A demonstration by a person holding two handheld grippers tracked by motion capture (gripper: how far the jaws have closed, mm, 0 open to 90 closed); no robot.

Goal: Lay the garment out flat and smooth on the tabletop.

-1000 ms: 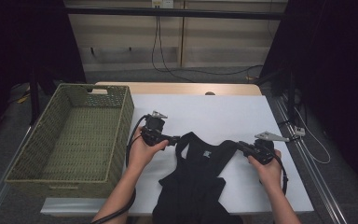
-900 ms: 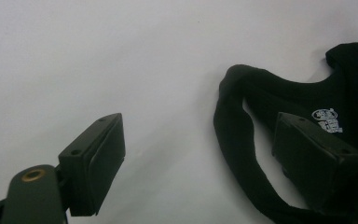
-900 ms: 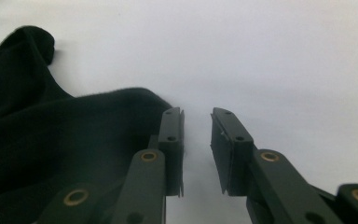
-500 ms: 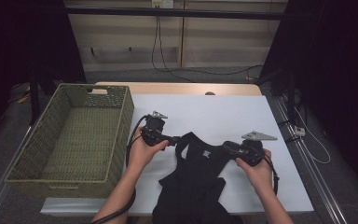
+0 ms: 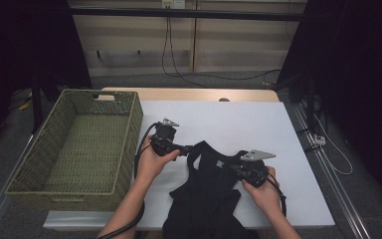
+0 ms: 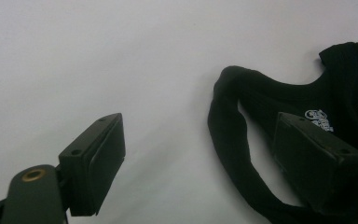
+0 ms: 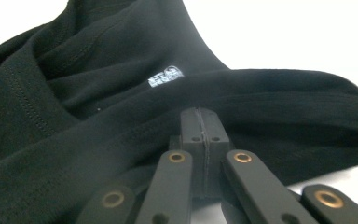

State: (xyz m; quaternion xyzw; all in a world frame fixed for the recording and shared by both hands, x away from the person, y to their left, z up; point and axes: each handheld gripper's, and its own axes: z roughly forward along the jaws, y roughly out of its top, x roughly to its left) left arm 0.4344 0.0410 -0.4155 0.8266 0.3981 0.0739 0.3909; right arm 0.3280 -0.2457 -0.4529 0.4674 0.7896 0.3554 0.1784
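A black tank top (image 5: 206,199) lies on the white table (image 5: 238,119), its lower part hanging over the near edge. My left gripper (image 5: 186,148) is at its left shoulder strap. In the left gripper view this gripper (image 6: 200,158) is open, and the strap (image 6: 228,140) curves between its wide jaws untouched. My right gripper (image 5: 234,168) sits at the right strap. Its jaws have just been closing and now meet flush. In the right gripper view the tips (image 7: 200,116) rest against the folded strap (image 7: 279,93), with no cloth showing between them. A small white label (image 7: 165,74) marks the neckline.
A green woven basket (image 5: 134,119) with nothing in it stands at the table's left side. Bare white tabletop stretches behind and to the right of the garment. Cables (image 5: 328,149) lie on the floor past the table's right edge.
My right gripper has moved left toward the middle of the garment, and the right strap now lies further in. The left hand has stayed where it was.
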